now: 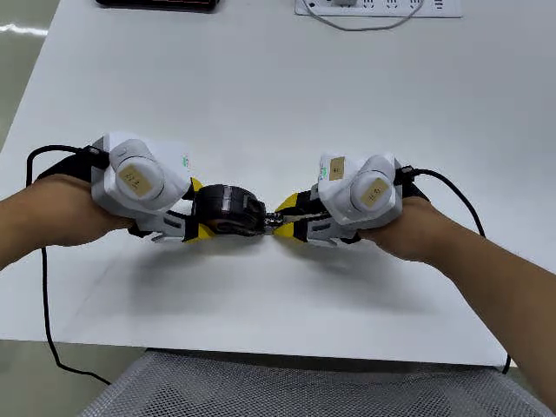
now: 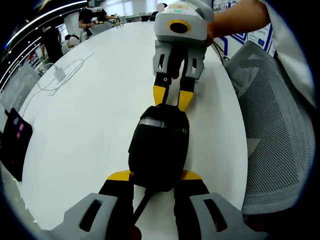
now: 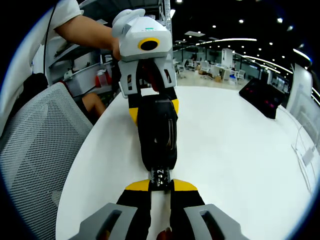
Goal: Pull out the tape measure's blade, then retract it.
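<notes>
Tape measure (image 1: 228,209), white table (image 1: 261,87), mesh chair (image 1: 304,387)

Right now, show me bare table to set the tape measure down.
Bare: the wide table stretch from the tape measure to the power strip and dark device at the far edge; also the band along the near edge. Crowded: the middle, where left tongs grip the tape measure and right tongs pinch its blade.
</notes>
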A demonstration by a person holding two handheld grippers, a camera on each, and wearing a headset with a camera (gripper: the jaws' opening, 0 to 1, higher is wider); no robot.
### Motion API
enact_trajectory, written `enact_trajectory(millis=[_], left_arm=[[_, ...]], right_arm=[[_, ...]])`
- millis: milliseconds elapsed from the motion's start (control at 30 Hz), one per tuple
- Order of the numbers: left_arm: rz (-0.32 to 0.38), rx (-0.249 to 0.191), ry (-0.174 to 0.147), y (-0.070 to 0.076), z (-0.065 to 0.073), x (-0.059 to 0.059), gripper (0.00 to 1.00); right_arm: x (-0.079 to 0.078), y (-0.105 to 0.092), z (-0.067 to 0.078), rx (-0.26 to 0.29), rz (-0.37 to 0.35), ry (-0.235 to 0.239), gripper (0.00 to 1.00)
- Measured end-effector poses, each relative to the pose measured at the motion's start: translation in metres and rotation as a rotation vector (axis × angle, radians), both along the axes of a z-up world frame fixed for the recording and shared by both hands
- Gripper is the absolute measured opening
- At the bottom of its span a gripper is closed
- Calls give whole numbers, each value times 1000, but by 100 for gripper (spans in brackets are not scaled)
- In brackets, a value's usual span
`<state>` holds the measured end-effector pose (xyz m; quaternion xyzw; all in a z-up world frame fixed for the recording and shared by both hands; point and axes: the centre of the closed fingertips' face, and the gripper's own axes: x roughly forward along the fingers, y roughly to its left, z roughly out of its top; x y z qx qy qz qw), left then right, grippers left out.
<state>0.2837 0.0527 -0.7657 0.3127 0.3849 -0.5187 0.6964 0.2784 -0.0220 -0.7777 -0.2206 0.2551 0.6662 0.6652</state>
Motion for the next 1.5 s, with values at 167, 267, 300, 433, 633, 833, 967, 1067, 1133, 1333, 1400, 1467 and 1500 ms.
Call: enact_trajectory(millis=[167,267,300,433,633,833,967,1067,1133,1333,1400,1467,1500], left_arm=[[4,-1,4,0,0,0,25],[3,-1,4,0,1,0,25],[2,-1,3,0,1,0,25],[0,-1,4,0,1,0,25],[-1,-1,4,-1,1,0,25],[-3,1,3,-1,1,0,25],[-6,3,2,-1,1,0,25],[-7,4,2,-1,1,0,25],[-9,4,2,-1,1,0,25],[-9,5,2,-1,1,0,25],[-8,4,3,-1,1,0,25],[-9,5,3,-1,1,0,25],[-10,4,3,-1,1,0,25]], right_arm=[[1,-5,0,-3,-4,-2,10],[1,-8,0,-7,-6,-3,10],[1,-9,0,-7,-7,-2,10],[1,-15,0,-9,-14,3,10],[1,-20,0,-12,-15,-4,10],[1,-27,0,-16,-22,-5,10],[1,-31,0,-19,-27,-6,10],[1,-33,0,-21,-28,-8,10],[1,-36,0,-23,-30,-7,10],[1,-41,0,-26,-35,-3,10],[0,-42,0,-29,-34,-4,10],[0,-43,1,-30,-35,-4,10],[0,-44,0,-31,-35,-2,10]])
